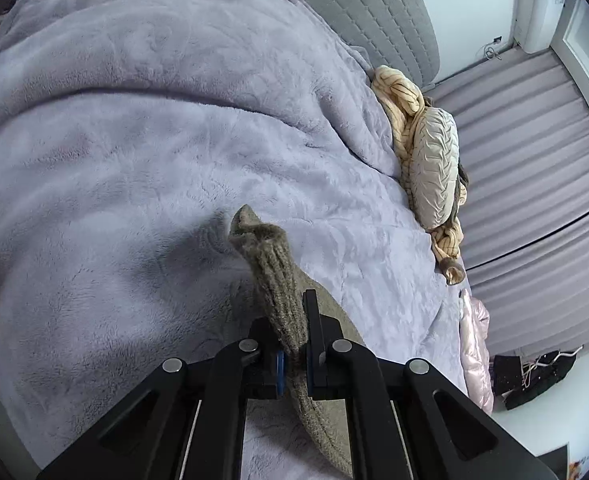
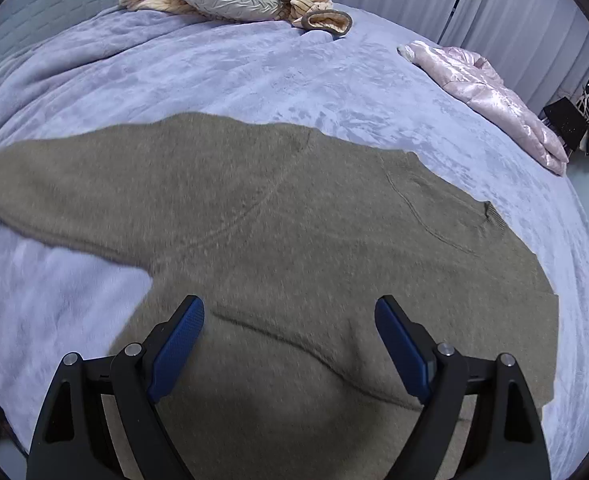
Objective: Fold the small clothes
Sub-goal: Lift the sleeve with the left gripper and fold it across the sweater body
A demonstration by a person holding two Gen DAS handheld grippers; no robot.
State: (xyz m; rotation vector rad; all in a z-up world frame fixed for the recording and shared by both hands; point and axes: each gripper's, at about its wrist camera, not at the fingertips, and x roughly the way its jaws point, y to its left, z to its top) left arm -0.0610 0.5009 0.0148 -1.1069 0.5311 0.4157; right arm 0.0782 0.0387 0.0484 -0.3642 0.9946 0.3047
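Left gripper (image 1: 294, 320) and right gripper (image 2: 290, 344): matte black angular linkage arms, round silver pivot pins, black fingers faced with textured blue pads (image 2: 180, 344).

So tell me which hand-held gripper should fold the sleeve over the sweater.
Left. The left hand-held gripper is shut on the sleeve cuff; the right hand-held gripper hangs open over the sweater, holding nothing.

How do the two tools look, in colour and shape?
Both tools are black, with angular linkage arms and round silver pins at the joints. The right tool has textured blue pads on its fingers. The left tool shows blue only at the pad edges.
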